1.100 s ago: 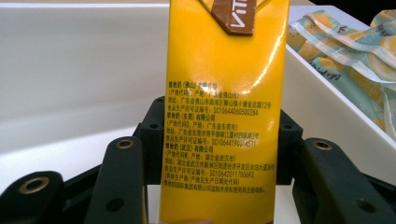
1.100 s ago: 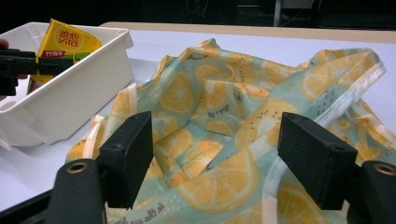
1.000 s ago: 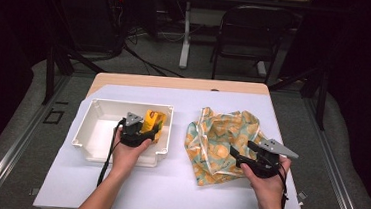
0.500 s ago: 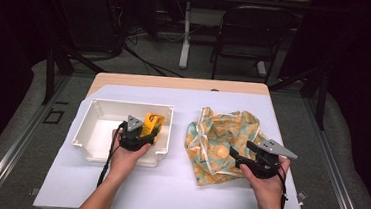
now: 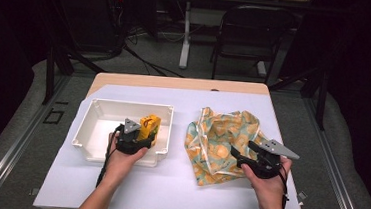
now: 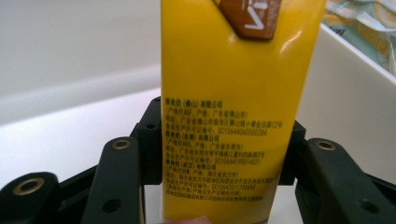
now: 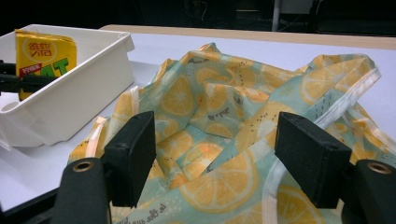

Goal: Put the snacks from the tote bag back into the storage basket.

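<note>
1. Fingers (image 6: 144,140) of the left gripper (image 6: 219,144) were pinching a yellow drink carton (image 6: 233,93) from both sides, their black pads pressed against its printed panel in the middle of the left gripper view.
2. In the high view, that left gripper (image 5: 143,136) sat left of centre, held by the person's left hand (image 5: 121,157), with the carton (image 5: 149,126) upright inside a white plastic bin (image 5: 101,128).
3. The carton stood near the bin's right wall, at the bin's near-right corner as seen from above.
4. In the right gripper view, the same carton (image 7: 44,58) appeared at the upper left of the frame, inside the bin (image 7: 79,93), with black gripper parts crossing in front of it.
5. Fingers (image 7: 310,158) of the right gripper (image 7: 217,163) were spread wide, with nothing pinched between them.
6. A lemon-print fabric bag (image 7: 224,121) lay crumpled between and beyond those spread fingers, its pale trimmed edge running along the right.
7. From above, the right gripper (image 5: 242,159) rested at the lower right edge of the bag (image 5: 218,137), held by the person's right hand (image 5: 265,183).
8. The bag lay just right of the bin on the white surface (image 5: 167,188), close to it but apart in the high view.
</note>
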`<act>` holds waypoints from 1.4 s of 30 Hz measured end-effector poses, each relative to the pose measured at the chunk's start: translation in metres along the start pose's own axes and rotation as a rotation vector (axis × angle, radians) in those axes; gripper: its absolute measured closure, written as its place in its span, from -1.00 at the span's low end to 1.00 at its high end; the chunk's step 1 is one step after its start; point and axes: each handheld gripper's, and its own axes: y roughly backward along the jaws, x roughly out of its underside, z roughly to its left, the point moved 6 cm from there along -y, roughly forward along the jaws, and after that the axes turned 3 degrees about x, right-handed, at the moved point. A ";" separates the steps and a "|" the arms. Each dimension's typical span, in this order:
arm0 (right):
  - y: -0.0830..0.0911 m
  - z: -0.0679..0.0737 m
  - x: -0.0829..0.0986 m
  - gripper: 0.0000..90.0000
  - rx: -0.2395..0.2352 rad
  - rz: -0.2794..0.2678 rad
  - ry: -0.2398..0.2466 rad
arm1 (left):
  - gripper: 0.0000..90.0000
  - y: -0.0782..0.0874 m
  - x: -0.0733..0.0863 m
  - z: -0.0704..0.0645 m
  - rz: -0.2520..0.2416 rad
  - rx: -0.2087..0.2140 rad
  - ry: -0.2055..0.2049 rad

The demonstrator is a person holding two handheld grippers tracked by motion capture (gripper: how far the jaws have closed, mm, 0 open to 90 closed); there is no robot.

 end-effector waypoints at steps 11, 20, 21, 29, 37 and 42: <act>0.003 -0.002 -0.001 -0.37 0.002 -0.012 -0.003 | -0.65 0.033 0.014 0.005 0.024 -0.039 0.120; 0.002 -0.002 -0.001 -0.37 0.000 -0.013 -0.006 | 0.20 0.075 0.031 -0.005 -0.012 -0.011 0.085; 0.002 -0.002 -0.001 -0.37 0.003 -0.010 -0.005 | 0.35 0.076 0.033 -0.008 -0.005 -0.010 0.071; 0.001 -0.003 -0.001 -0.37 0.009 -0.012 -0.004 | 1.00 0.071 0.034 -0.016 -0.006 0.072 0.069; 0.001 -0.002 0.000 -0.37 0.007 -0.011 -0.002 | 1.00 0.060 0.035 -0.032 0.026 0.100 0.040; 0.000 -0.002 0.000 -0.37 0.001 -0.004 0.003 | 1.00 0.053 0.035 -0.025 0.029 0.080 0.053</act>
